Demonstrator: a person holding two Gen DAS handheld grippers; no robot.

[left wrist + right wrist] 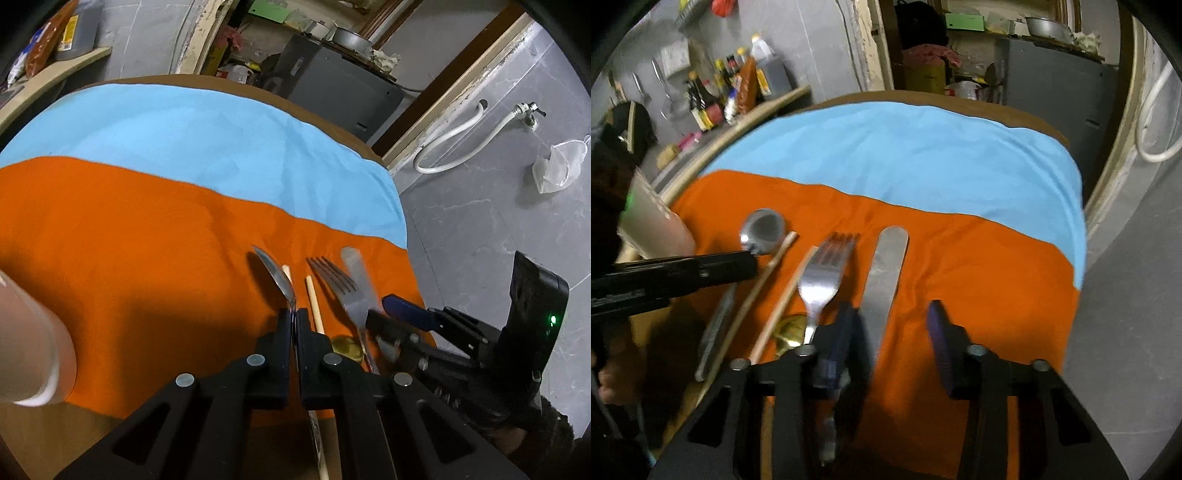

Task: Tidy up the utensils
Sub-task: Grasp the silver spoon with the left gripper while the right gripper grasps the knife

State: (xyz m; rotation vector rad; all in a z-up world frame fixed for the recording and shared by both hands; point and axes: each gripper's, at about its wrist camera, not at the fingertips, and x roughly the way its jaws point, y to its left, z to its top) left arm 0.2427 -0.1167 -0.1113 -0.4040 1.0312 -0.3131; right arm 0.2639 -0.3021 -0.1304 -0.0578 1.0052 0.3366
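A metal spoon (279, 278) (762, 230), two wooden chopsticks (314, 302) (783, 295), a fork (338, 286) (822, 275) and a butter knife (358, 278) (884, 273) lie side by side on the orange cloth (129, 240) (979, 266). My left gripper (294, 317) is shut on the spoon's neck; it also shows in the right wrist view (750, 258). My right gripper (892, 325) is open with its blue-padded fingers (940, 332) over the knife's handle end; it shows in the left wrist view (391, 314).
A translucent cup (26, 350) (653, 229) stands at the left of the cloth. A blue cloth (203, 140) (905, 158) covers the far half of the brown table (44, 424). A small gold object (347, 347) (792, 328) lies by the fork's handle. The table's right edge drops to the grey floor (480, 229).
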